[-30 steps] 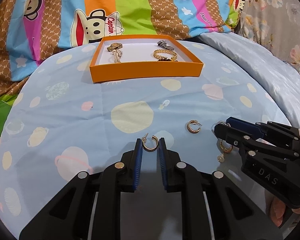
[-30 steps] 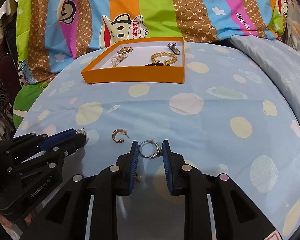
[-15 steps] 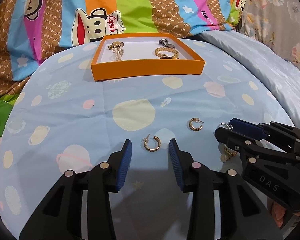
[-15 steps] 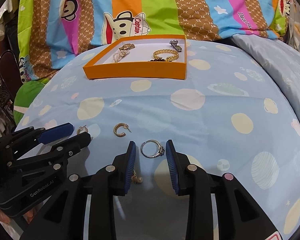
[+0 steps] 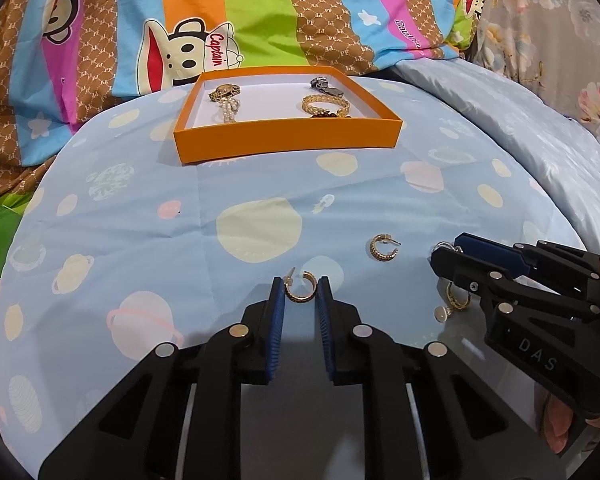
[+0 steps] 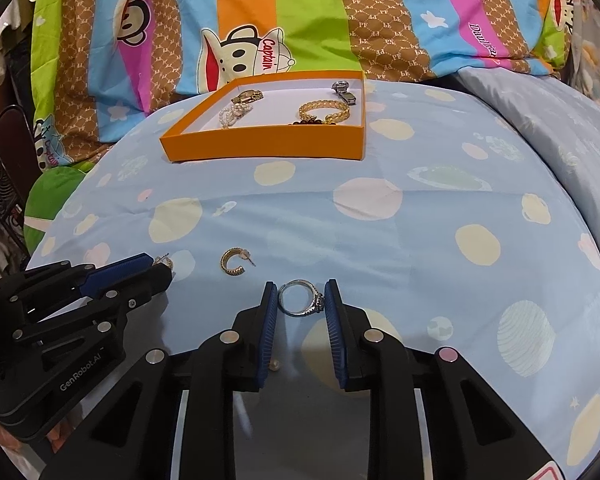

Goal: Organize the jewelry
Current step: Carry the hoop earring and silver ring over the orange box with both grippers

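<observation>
The left gripper (image 5: 300, 291) clamps a gold hoop earring (image 5: 301, 292) between its fingertips; the right gripper (image 6: 301, 298) clamps a silver ring (image 6: 302, 298).

The sheet (image 5: 148, 216) is pale blue with cream, pink and green planets. The box (image 5: 288, 145) is orange outside, white within. The blanket (image 6: 300, 20) has bright stripes (blue, orange, green, magenta, brown monogram) and cartoon monkeys. The hoops (image 5: 384, 247) are gold; the ring (image 6: 302, 298) is silver.
</observation>
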`<act>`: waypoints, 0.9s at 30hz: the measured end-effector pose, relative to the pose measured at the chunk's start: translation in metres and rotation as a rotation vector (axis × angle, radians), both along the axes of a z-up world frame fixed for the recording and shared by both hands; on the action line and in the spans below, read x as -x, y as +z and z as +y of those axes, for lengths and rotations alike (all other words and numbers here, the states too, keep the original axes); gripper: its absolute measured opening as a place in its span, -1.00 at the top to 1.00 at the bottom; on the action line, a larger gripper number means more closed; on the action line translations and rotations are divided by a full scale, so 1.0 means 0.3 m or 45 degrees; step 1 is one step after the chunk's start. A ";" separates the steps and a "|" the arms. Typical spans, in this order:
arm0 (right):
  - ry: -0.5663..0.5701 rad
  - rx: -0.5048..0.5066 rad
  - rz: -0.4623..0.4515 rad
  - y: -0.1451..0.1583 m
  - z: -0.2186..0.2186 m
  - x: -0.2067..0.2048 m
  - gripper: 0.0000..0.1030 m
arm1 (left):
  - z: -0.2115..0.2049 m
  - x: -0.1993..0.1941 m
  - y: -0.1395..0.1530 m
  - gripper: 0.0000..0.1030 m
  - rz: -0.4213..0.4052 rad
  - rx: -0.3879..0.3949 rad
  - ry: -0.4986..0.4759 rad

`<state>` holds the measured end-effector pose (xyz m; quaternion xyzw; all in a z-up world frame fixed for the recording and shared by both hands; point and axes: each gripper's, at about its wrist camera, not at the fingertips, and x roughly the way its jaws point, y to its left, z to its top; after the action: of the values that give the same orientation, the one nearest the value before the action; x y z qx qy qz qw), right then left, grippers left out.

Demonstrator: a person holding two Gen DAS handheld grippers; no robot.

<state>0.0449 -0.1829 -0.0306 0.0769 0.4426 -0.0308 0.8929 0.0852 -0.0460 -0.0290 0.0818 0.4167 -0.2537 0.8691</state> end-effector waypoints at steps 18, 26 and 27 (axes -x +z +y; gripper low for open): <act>0.082 0.013 -0.136 0.201 0.005 0.050 0.56 | 0.128 -0.053 0.163 0.69 -0.041 0.076 0.025; 0.114 -0.018 -0.168 0.291 -0.062 -0.212 0.56 | 0.108 -0.260 0.317 0.69 -0.183 0.078 0.093; 0.112 -0.031 -0.161 0.290 -0.073 -0.264 0.56 | 0.089 -0.304 0.328 0.69 -0.183 0.089 0.096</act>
<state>0.1241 -0.2047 0.0563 0.0700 0.3886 0.0189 0.9186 0.1763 -0.0193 0.0693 0.0536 0.3470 -0.2288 0.9080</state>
